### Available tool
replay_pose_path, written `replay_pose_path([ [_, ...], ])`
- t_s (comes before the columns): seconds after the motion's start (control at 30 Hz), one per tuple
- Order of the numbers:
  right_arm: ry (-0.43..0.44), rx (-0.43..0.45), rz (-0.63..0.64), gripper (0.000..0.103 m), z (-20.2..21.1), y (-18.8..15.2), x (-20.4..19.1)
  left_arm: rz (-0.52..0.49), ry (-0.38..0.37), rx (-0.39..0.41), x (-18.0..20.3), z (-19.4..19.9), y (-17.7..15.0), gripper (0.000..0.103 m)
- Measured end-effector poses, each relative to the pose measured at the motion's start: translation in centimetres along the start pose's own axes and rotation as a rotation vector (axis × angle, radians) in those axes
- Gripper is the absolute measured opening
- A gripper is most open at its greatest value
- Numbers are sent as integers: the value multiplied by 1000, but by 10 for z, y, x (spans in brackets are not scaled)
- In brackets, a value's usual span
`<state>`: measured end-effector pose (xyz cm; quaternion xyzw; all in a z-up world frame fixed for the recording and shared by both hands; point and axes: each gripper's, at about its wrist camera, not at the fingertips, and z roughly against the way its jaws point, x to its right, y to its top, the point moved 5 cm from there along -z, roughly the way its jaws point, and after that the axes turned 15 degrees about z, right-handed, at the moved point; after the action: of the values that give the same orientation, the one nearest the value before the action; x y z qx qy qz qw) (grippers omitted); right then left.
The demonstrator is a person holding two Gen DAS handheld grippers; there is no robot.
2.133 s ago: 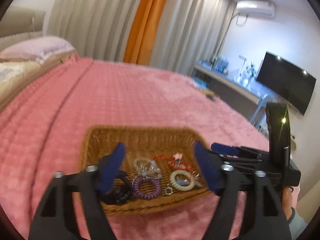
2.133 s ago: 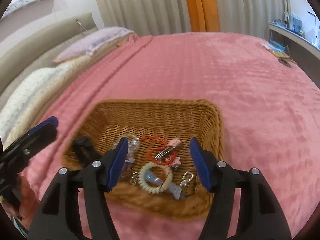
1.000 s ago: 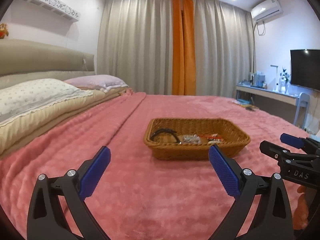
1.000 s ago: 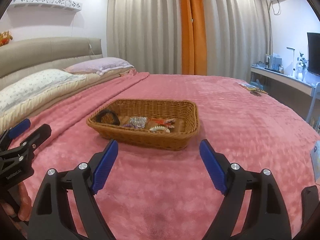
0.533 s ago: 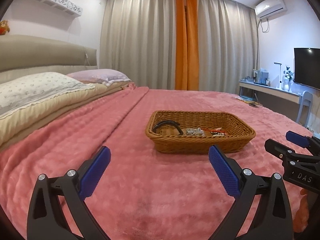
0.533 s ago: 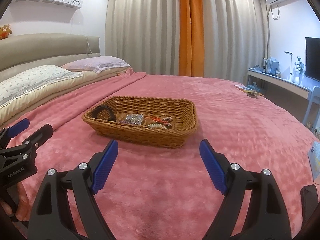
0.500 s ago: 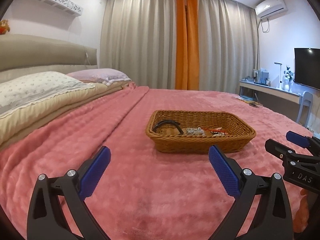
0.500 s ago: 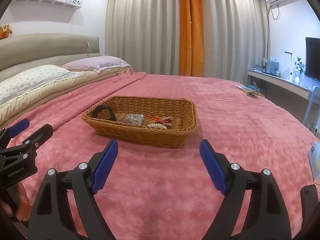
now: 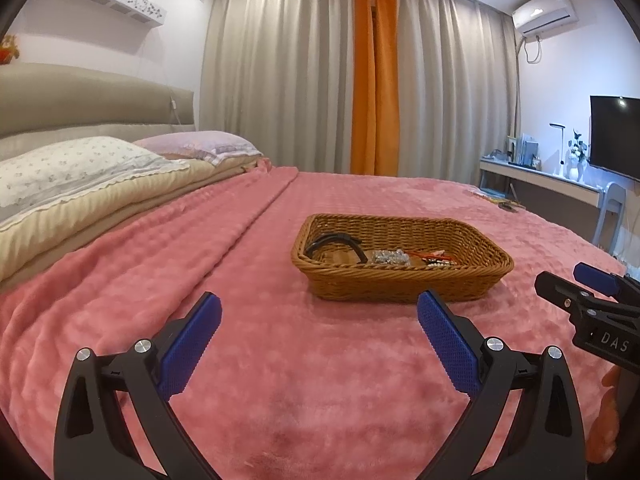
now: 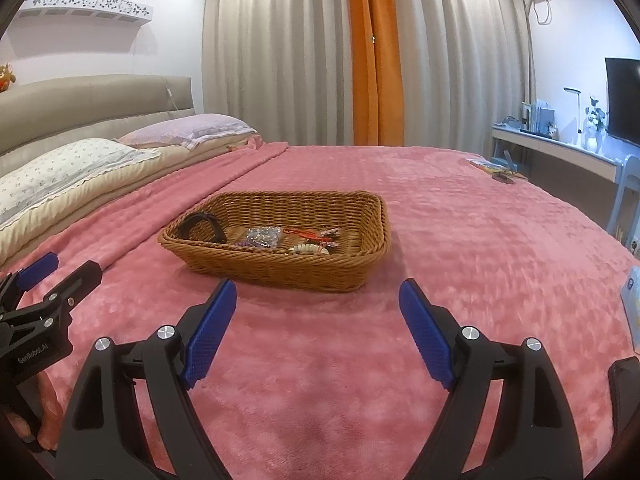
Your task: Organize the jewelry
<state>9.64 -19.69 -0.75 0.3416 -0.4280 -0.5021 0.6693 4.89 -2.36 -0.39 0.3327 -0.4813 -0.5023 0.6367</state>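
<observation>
Both grippers have pulled back from over the wicker basket (image 9: 404,280) since two seconds ago and now hover low above the pink bedspread (image 9: 280,360), well short of it. Left gripper (image 9: 318,322) and right gripper (image 10: 316,306) each hold their blue pads wide apart, gripping nothing. Inside the basket on the bed lie a black band (image 10: 202,222), a silvery beaded piece (image 10: 262,237), a red cord (image 10: 310,234) and a cream coil (image 10: 308,249).

Pink fuzzy blanket (image 9: 200,264), brown woven basket (image 10: 280,268), black bracelet (image 9: 334,240), red cord (image 10: 306,233), cream coil (image 10: 308,249). Grey curtains (image 9: 280,80) with orange strip (image 9: 374,80). Floral white pillow (image 9: 60,168), blue pads (image 9: 192,340).
</observation>
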Motion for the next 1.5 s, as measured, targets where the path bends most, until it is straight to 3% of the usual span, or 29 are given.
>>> replay_pose_path([
  [1.5, 3, 0, 26, 79, -2, -2, -2, 13, 12, -26, -2, -4, -4, 95],
])
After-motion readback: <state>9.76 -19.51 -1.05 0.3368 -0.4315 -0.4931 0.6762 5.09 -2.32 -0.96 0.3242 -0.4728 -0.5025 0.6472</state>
